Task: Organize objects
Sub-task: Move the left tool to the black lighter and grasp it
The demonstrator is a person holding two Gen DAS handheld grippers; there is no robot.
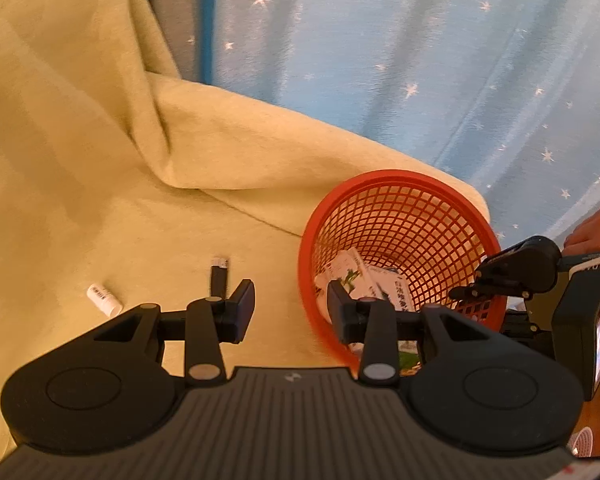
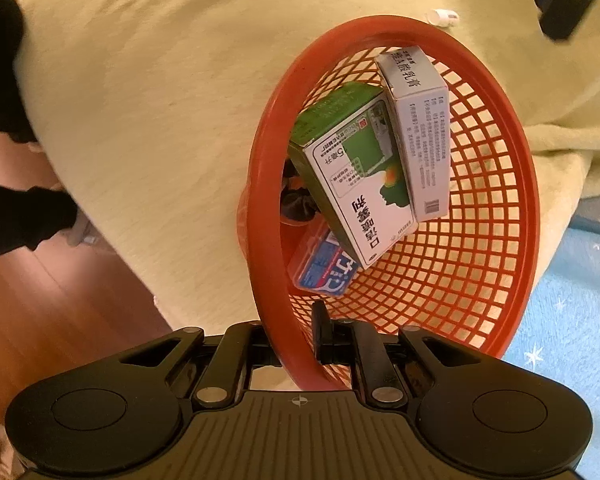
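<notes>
- Orange basket (image 2: 500, 184), centre right of the right wrist frame, holds boxes (image 2: 352, 172) on yellow cloth (image 2: 160, 100).
- My right claw (image 2: 296, 344) grips its near rim.
- My left claw (image 1: 291, 308) hangs wide, empty, lower centre.

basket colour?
Red-orange plastic mesh basket; clearest in the right wrist view, where the right gripper is clamped on its rim.

"口腔喷剂" on green-white box (image 2: 352, 176)

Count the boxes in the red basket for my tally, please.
3: green-and-white box in the middle, grey box against it, blue-and-red box underneath. More may be hidden.
</notes>
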